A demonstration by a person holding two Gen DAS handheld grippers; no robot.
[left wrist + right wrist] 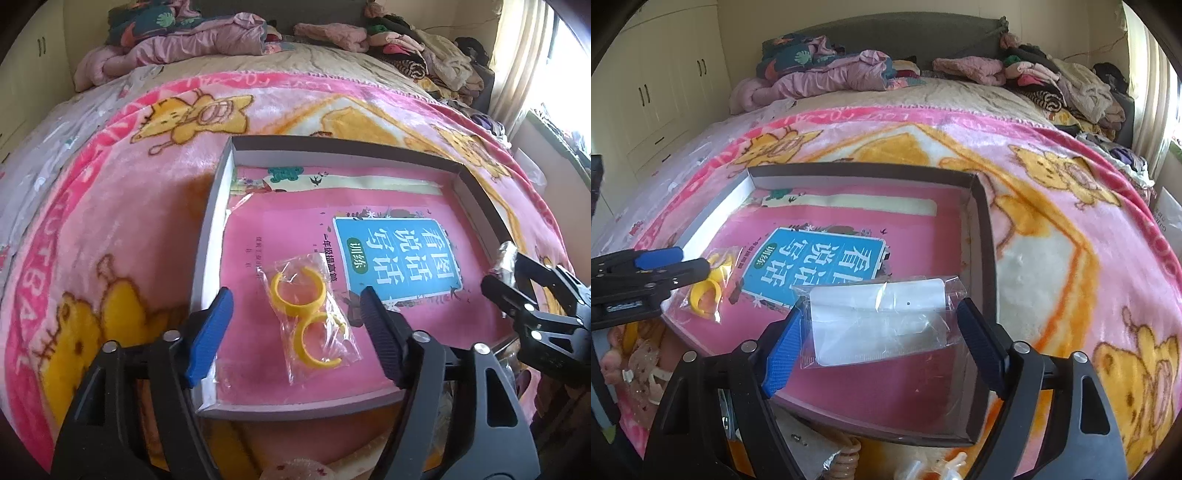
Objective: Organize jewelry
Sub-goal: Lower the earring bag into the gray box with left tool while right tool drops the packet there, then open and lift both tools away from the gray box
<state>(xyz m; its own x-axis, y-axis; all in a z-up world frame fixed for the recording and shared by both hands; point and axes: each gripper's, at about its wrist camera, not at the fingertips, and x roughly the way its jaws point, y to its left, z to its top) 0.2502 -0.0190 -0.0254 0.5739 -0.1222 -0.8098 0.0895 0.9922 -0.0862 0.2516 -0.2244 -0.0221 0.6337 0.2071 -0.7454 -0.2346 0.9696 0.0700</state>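
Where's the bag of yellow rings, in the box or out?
In. The bag of yellow rings lies flat on the pink book inside the grey box, between the open left gripper pads, untouched.

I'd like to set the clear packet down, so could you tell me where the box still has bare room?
Free: the pink book cover near the box's right wall. Crowded: the left side, with the yellow rings' bag.

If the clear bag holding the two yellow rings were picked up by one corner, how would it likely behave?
The clear bag is thin, crinkled film, so it would probably sag and feel slippery. The yellow rings lie loose inside, so they would likely slide to the low end. It looks light, and the rings seem rigid, not fragile.
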